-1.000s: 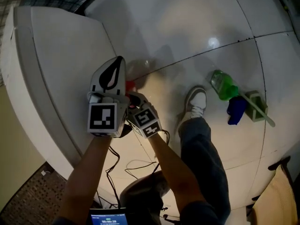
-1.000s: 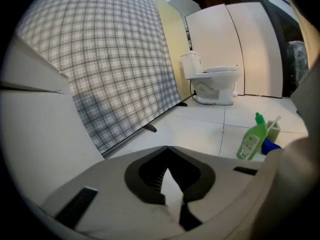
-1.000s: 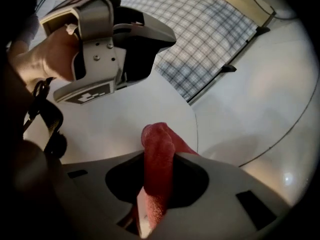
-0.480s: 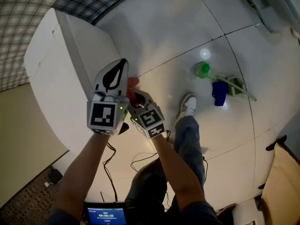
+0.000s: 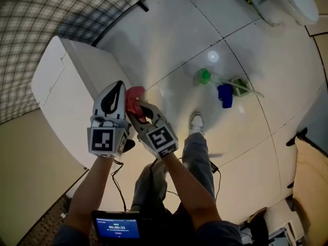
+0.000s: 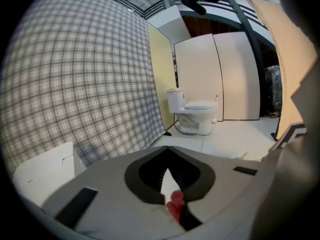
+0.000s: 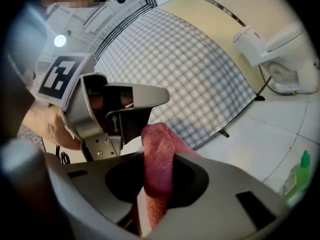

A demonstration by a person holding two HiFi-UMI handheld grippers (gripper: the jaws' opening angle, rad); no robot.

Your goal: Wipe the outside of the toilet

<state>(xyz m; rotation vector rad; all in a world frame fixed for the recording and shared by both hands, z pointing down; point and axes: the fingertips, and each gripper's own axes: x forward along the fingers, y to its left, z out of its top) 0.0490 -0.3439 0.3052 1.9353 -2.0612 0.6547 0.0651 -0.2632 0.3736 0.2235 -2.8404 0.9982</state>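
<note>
Right gripper: my jaws are clamped on a red cloth, held above the tiled floor. Left gripper: jaws closed together. The toilet stands well apart, across the room.

We log two tools, left tool and right tool. One pink cloth. One toilet. One green bottle, one blue object, one white cabinet, one shoe, one screen.
</note>
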